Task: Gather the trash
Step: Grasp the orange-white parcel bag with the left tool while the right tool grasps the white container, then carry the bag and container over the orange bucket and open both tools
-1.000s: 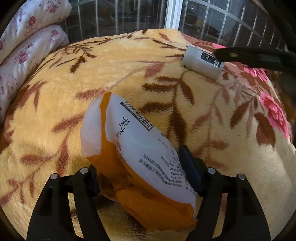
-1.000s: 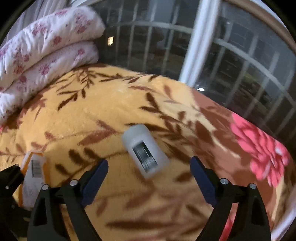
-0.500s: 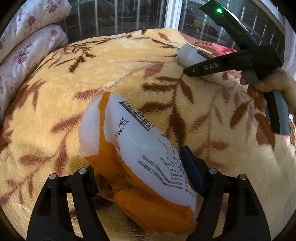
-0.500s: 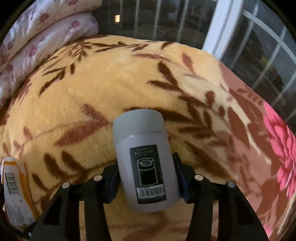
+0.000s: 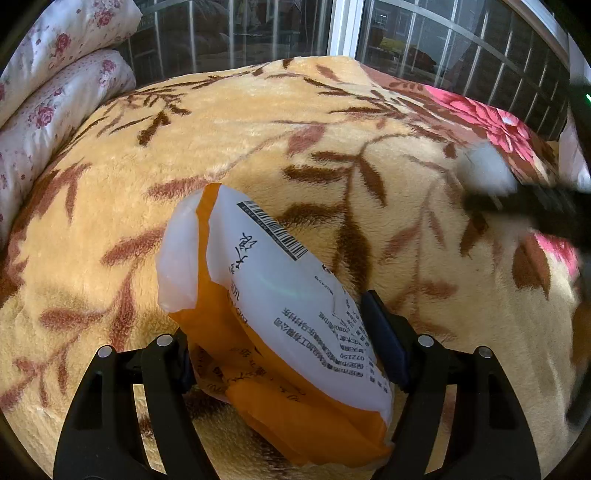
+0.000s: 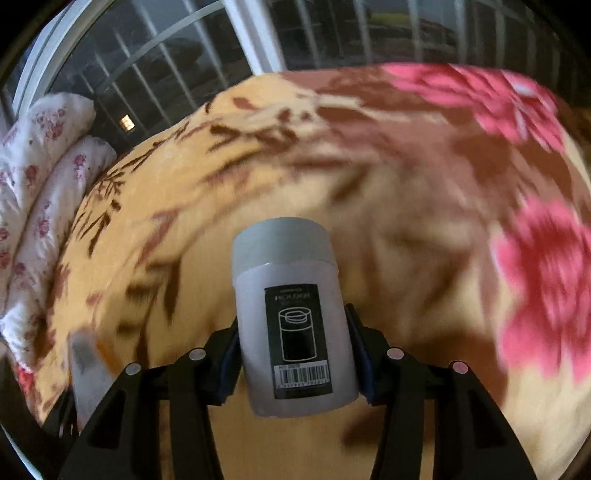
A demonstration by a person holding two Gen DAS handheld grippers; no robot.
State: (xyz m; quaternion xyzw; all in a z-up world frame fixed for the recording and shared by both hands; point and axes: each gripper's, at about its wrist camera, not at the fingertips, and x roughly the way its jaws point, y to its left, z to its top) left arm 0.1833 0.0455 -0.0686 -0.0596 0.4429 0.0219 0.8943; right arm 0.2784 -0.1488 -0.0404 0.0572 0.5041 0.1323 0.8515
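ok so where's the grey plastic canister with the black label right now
In the right wrist view the grey plastic canister with the black label sits centre frame, clamped between the right gripper fingers above the yellow leaf-patterned blanket.

The left hand-held gripper [image 5: 284, 354] grips an orange-and-white plastic mailer bag [image 5: 266, 317] between its fingers, label and barcode facing up, above a bed covered by a tan leaf-patterned blanket [image 5: 258, 140]. At ten o'clock lie folded floral quilts [image 5: 55, 92]; at twelve, a barred window [image 5: 332, 29]. At three o'clock, the blurred right hand-held gripper [image 5: 524, 203] carries a pale container [image 5: 484, 170].
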